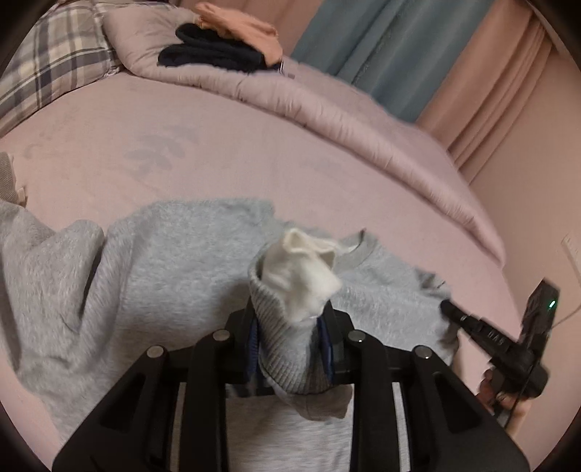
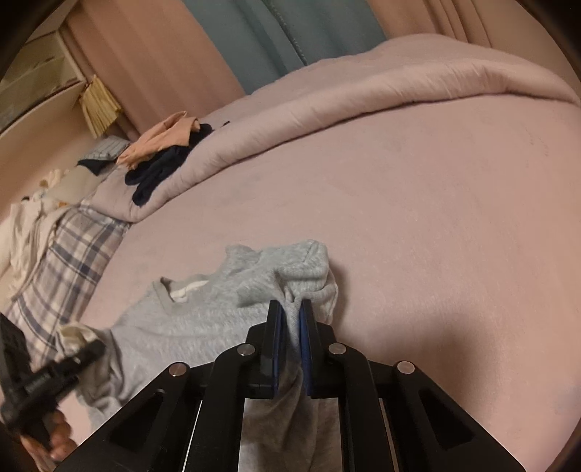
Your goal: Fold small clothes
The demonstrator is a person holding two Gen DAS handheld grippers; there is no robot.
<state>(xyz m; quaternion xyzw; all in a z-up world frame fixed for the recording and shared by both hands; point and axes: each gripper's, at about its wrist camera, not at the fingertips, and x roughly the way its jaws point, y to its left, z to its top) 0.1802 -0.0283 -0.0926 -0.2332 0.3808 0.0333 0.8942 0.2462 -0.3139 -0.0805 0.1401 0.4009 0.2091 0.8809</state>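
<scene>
A light grey fleecy sweater (image 1: 163, 276) lies spread on the pink bed sheet (image 1: 218, 152), its neck opening (image 1: 359, 250) towards the far right. My left gripper (image 1: 290, 308) is shut on a ribbed grey cuff with its white lining (image 1: 305, 272) bunched above the pads and lifted off the bed. In the right wrist view the same sweater (image 2: 189, 326) lies at the lower left, and my right gripper (image 2: 289, 305) is shut on a raised fold of it. Each gripper shows in the other's view: the right gripper (image 1: 450, 308) at the sweater's edge, the left gripper (image 2: 94, 348) blurred, held by a hand.
A rolled pink duvet (image 1: 290, 98) runs along the far side of the bed. Dark clothes (image 1: 210, 54) and a peach garment (image 1: 239, 25) lie on it. A plaid pillow (image 1: 47, 61) sits at the far left. Curtains (image 1: 381, 47) hang behind.
</scene>
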